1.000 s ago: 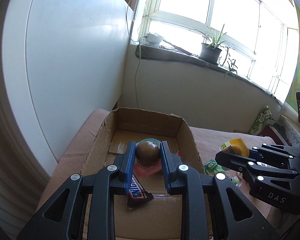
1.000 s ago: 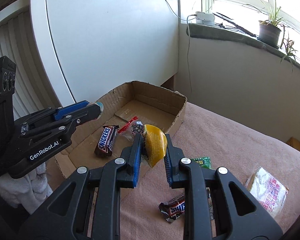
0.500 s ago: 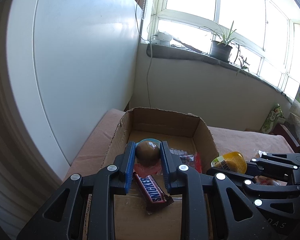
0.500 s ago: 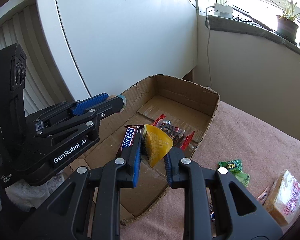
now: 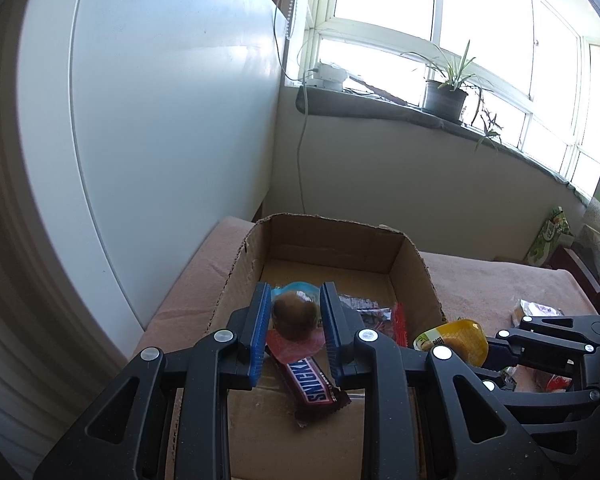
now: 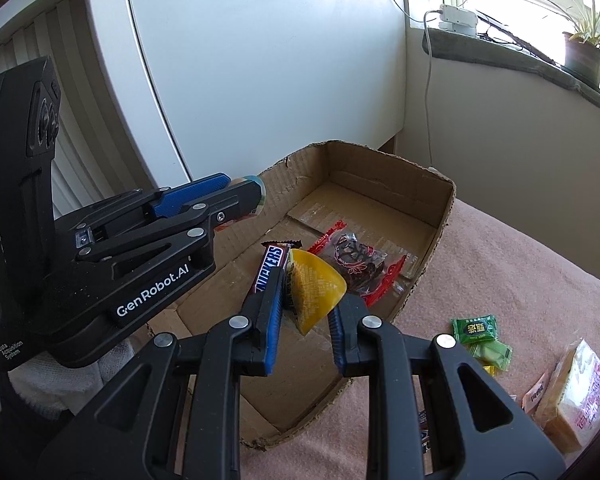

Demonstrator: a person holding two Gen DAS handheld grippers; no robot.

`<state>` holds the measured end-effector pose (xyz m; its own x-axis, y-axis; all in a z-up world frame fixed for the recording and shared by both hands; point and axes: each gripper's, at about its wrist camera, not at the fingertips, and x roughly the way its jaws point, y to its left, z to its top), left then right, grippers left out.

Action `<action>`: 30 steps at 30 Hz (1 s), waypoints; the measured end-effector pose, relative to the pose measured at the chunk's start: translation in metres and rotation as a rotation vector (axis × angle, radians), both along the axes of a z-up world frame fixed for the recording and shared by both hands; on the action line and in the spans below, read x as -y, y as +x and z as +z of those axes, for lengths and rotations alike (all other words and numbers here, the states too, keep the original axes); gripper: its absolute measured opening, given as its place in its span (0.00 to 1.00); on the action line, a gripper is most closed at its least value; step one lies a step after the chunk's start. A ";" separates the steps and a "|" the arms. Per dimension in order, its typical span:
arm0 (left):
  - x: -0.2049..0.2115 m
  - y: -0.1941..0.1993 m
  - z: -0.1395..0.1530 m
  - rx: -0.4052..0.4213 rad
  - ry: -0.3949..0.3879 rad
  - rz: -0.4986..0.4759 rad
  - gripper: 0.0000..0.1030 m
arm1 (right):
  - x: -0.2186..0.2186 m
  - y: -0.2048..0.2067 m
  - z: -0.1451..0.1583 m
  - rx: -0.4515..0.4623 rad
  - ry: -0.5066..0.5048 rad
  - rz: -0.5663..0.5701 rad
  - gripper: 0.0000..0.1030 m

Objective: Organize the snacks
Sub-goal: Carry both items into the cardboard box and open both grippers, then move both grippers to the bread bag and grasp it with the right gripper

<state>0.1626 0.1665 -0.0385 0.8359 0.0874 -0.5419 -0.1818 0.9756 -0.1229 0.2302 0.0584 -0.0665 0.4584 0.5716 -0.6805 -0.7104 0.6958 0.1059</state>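
An open cardboard box (image 5: 332, 224) (image 6: 380, 152) holds a Snickers bar (image 5: 316, 384) (image 6: 270, 268) and a clear red-edged packet (image 5: 370, 308) (image 6: 356, 262) of dark pieces. Above the box's near half, my left gripper (image 5: 294, 312) (image 6: 256, 196) is shut on a round brown snack cup (image 5: 294, 318) with a blue top. My right gripper (image 6: 306, 300) is shut on a yellow jelly cup (image 6: 314, 290) (image 5: 456, 340), held over the box's right edge, just beside the left gripper.
The box sits on a pink cloth (image 6: 520, 280). Green candies (image 6: 474, 328) and a wrapped cake packet (image 6: 576, 392) lie on the cloth right of the box. A white panel rises behind. A potted plant (image 5: 444, 98) stands on the windowsill.
My right gripper has carried the yellow cup leftward from over the cloth to over the box's edge, close to the left gripper. The left gripper has held still with its cup.
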 end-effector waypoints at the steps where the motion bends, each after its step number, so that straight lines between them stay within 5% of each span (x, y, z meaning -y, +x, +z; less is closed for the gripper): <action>1: 0.000 0.000 0.001 0.001 -0.001 0.001 0.23 | 0.000 -0.001 0.000 0.002 -0.005 0.003 0.21; 2: 0.000 0.000 0.001 0.002 -0.001 0.001 0.23 | 0.000 -0.002 -0.001 0.006 -0.009 0.003 0.23; 5: 0.001 0.000 0.001 0.001 -0.001 0.002 0.26 | 0.002 -0.003 0.000 0.019 -0.004 -0.003 0.54; 14: 0.004 -0.001 0.004 0.012 -0.005 0.011 0.28 | 0.017 -0.004 0.010 0.051 -0.007 -0.023 0.57; 24: 0.030 0.001 0.011 0.031 -0.002 -0.026 0.54 | 0.054 0.002 0.013 0.098 -0.046 -0.116 0.86; 30: 0.057 0.005 0.013 0.029 -0.010 -0.079 0.68 | 0.095 0.012 0.017 0.090 -0.039 -0.207 0.88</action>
<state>0.1680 0.1099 -0.0255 0.8551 0.0150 -0.5182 -0.1002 0.9855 -0.1368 0.2418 -0.0368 -0.0499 0.6232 0.4327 -0.6515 -0.5571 0.8302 0.0186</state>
